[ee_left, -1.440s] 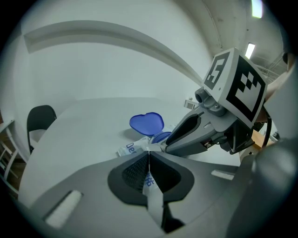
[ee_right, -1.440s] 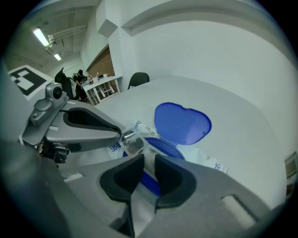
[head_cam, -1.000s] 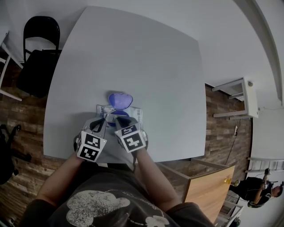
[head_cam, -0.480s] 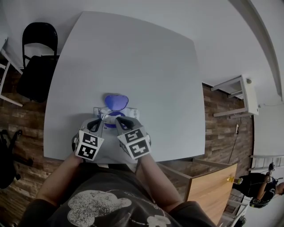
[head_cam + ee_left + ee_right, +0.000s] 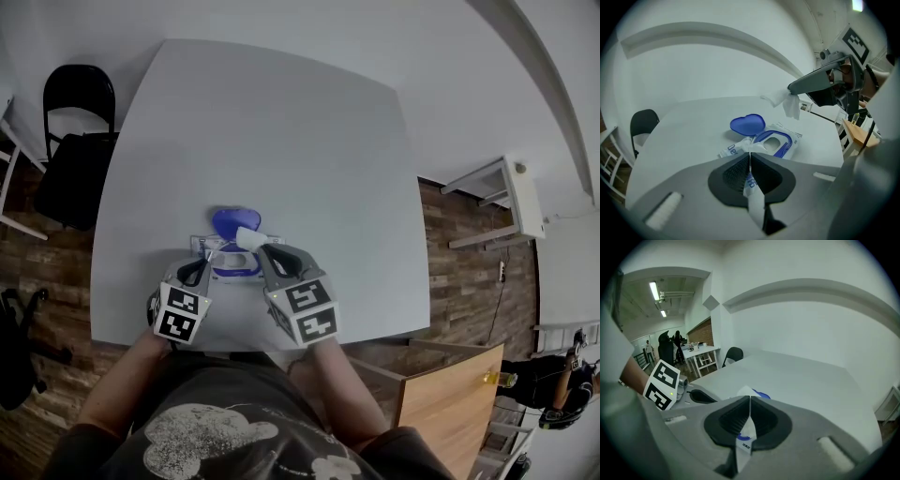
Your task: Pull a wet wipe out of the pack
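Observation:
The wet wipe pack (image 5: 225,260) lies flat near the table's front edge, its blue lid (image 5: 228,222) flipped open toward the far side. My left gripper (image 5: 201,269) is shut on the pack's near edge (image 5: 751,151) and pins it to the table. My right gripper (image 5: 253,242) hangs above the pack, shut on a white wet wipe (image 5: 247,236). In the left gripper view the wipe (image 5: 785,101) dangles from the right gripper (image 5: 793,87), clear of the pack's oval opening (image 5: 774,142). In the right gripper view the wipe's tip (image 5: 746,391) pokes out past the shut jaws.
The grey table (image 5: 281,122) stretches far behind the pack. A black chair (image 5: 77,127) stands at its left. A wooden cabinet (image 5: 450,394) and a white shelf unit (image 5: 502,202) stand to the right on the wooden floor.
My right gripper has risen from the pack's opening with the white wipe in its jaws. The left gripper has stayed on the pack's edge.

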Demonstrator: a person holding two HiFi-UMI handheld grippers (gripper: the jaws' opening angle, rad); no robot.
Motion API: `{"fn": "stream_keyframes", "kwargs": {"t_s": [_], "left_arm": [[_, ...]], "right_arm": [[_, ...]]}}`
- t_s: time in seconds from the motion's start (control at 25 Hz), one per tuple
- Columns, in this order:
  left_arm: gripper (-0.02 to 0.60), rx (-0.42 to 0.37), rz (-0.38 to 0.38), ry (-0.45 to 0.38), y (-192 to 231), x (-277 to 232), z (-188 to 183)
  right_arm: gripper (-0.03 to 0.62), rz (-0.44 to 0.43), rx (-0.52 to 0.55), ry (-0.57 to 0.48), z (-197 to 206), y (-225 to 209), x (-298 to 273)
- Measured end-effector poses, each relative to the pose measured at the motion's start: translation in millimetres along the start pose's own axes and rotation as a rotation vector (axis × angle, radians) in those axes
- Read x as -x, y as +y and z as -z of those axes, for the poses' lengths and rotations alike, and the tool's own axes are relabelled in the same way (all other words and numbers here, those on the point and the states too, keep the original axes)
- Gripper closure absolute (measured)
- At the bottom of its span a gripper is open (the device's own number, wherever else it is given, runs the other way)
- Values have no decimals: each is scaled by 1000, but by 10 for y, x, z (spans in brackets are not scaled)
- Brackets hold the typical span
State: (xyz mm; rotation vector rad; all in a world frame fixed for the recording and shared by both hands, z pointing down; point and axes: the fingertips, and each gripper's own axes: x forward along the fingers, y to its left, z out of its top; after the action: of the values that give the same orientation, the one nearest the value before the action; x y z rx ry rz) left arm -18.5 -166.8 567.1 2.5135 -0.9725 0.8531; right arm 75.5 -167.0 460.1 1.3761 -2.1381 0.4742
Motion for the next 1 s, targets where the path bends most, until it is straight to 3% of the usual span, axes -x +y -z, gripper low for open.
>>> {"fn": "stream_keyframes", "kwargs": {"t_s": [0.48,0.68,1.0], "left_arm": [[541,66,-53,-21,-68,58,-56],[476,88,-60,-14,-126,103,-73],[402,135,-158,-84,-238,286,-260]], "right_arm": [[594,116,-75,-16,299,-662,314],[594,164,-113,-24,462,-972,463],[594,112,-102,-55,594,-1125,527]]}}
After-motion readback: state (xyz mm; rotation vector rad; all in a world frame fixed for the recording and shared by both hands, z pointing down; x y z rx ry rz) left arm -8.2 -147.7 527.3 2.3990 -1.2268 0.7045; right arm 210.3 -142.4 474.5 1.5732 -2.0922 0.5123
